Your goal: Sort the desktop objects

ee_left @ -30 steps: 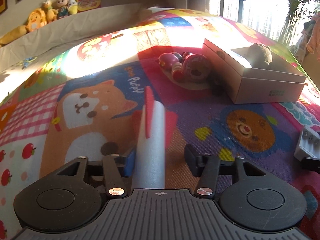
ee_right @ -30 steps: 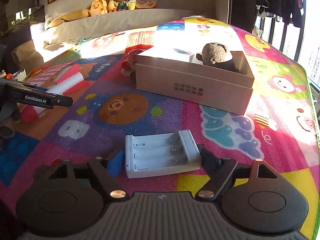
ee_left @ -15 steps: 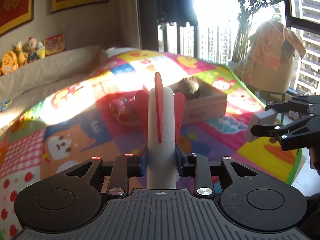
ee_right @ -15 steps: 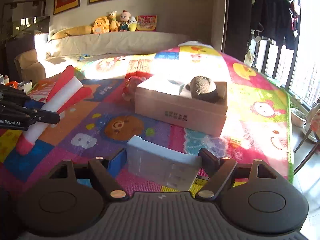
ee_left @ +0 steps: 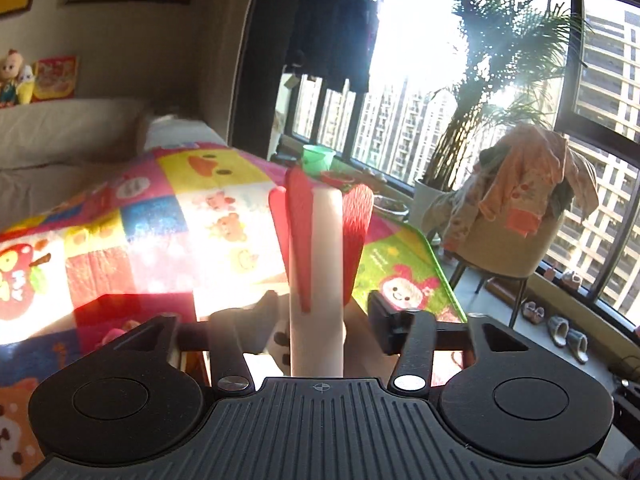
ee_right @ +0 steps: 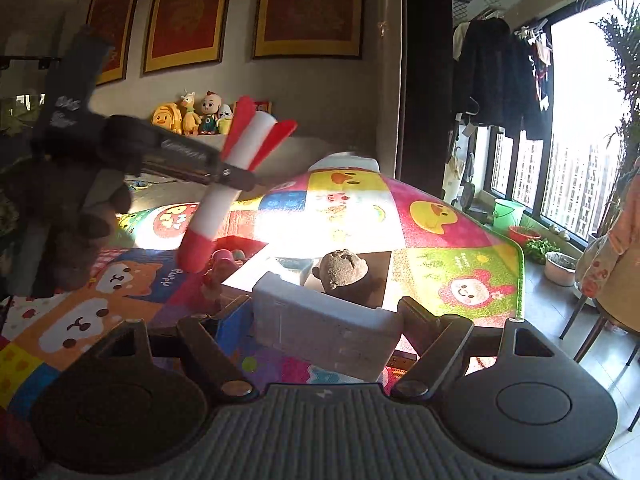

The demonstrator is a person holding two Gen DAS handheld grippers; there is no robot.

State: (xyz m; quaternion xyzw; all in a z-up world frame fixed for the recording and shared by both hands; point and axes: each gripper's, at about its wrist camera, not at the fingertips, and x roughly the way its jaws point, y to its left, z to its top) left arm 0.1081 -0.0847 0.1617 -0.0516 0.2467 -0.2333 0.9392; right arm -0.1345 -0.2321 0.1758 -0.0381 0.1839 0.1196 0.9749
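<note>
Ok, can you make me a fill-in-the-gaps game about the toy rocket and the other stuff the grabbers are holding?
1. The left gripper holds a white foam rocket with ____ fins.
2. The right gripper holds a pale grey plastic battery ____.
3. A brown fuzzy plush toy sits inside the open cardboard ____.
4. The rocket's red nose points ____ in the right wrist view.

Missing words: red; holder; box; down

A white foam rocket (ee_left: 316, 276) with red fins and red nose tilts in mid-air, fins uppermost, while a grey-white battery holder (ee_right: 326, 330) hangs above a cardboard box (ee_right: 376, 276) containing a brown plush toy (ee_right: 344, 269).
</note>
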